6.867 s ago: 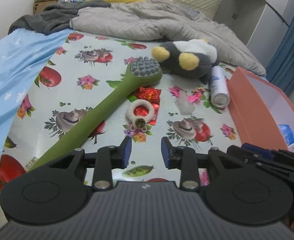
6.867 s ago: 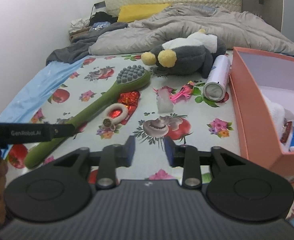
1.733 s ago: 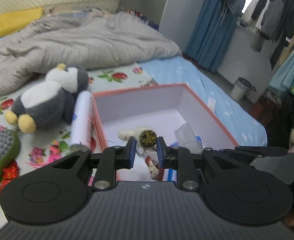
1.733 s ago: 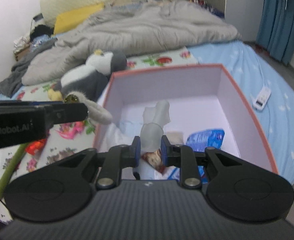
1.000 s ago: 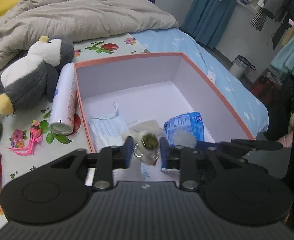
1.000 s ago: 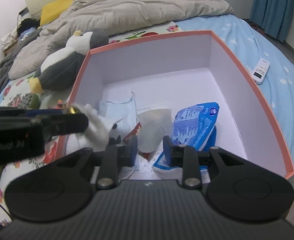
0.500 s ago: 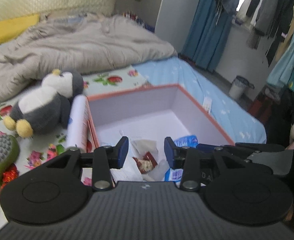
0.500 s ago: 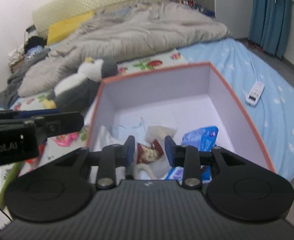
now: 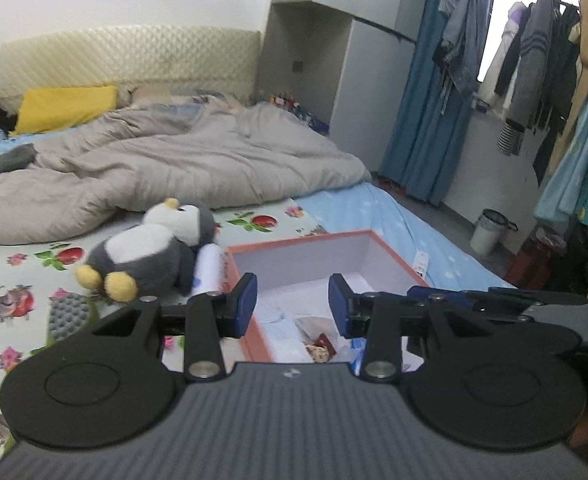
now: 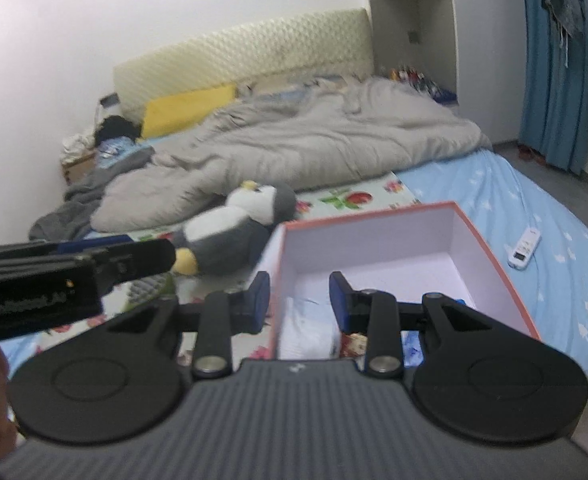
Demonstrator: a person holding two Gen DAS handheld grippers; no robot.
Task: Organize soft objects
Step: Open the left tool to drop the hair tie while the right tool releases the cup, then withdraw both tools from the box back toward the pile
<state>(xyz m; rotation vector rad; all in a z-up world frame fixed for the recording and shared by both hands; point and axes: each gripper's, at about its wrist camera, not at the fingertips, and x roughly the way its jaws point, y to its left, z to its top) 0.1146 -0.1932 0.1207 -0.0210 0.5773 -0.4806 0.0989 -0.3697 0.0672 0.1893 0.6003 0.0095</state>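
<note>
Both the left gripper (image 9: 293, 299) and right gripper (image 10: 300, 299) hang above the box (image 10: 506, 294) with jaws released, nothing between them. The penguin plush (image 9: 154, 250) lies on the bed, touching the spray can (image 9: 209, 270) — grabbing it carelessly could roll the can away.

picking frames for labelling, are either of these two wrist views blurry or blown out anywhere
Left wrist view: fairly sharp on the penguin plush and orange box, but the window behind the hanging clothes is blown out. Right wrist view: motion-smeared throughout, the penguin plush and box edges soft, the left gripper's lettering unreadable. Both bend straight lines at the edges.
</note>
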